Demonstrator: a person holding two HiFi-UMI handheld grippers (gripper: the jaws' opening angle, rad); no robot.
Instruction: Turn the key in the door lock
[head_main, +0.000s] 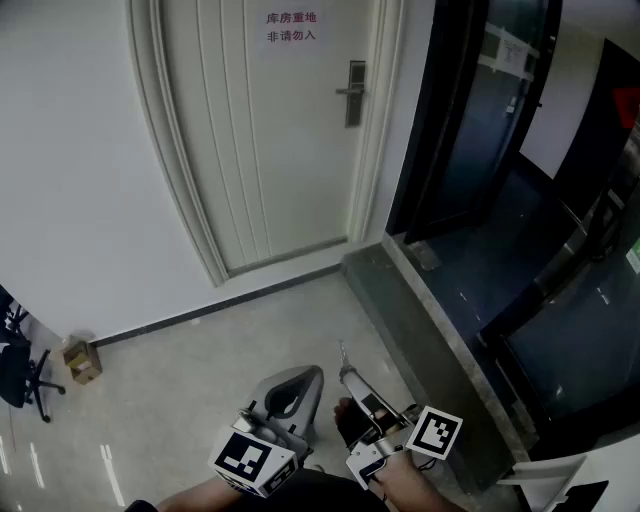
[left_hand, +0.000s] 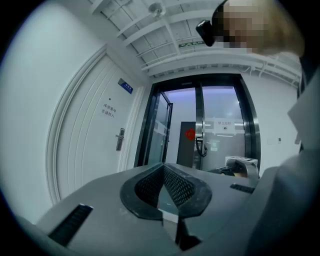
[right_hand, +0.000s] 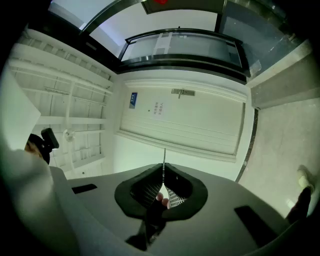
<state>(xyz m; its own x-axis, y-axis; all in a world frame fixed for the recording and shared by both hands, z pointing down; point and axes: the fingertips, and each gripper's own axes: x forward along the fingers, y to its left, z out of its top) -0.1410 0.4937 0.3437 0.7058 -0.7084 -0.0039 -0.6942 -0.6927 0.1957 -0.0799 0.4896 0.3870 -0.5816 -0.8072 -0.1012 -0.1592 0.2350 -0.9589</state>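
A white door stands ahead, several steps away, with its metal handle and lock plate on its right side. My right gripper is low in the head view, shut on a thin metal key whose blade points toward the door. In the right gripper view the key sticks out past the closed jaws, and the lock plate appears far off and sideways. My left gripper is beside the right one, shut and holding nothing. The left gripper view shows the lock plate at a distance.
Dark-framed glass doors stand to the right of the white door, behind a raised grey stone threshold. A small cardboard box and an office chair sit by the left wall. A red-lettered sign is on the door.
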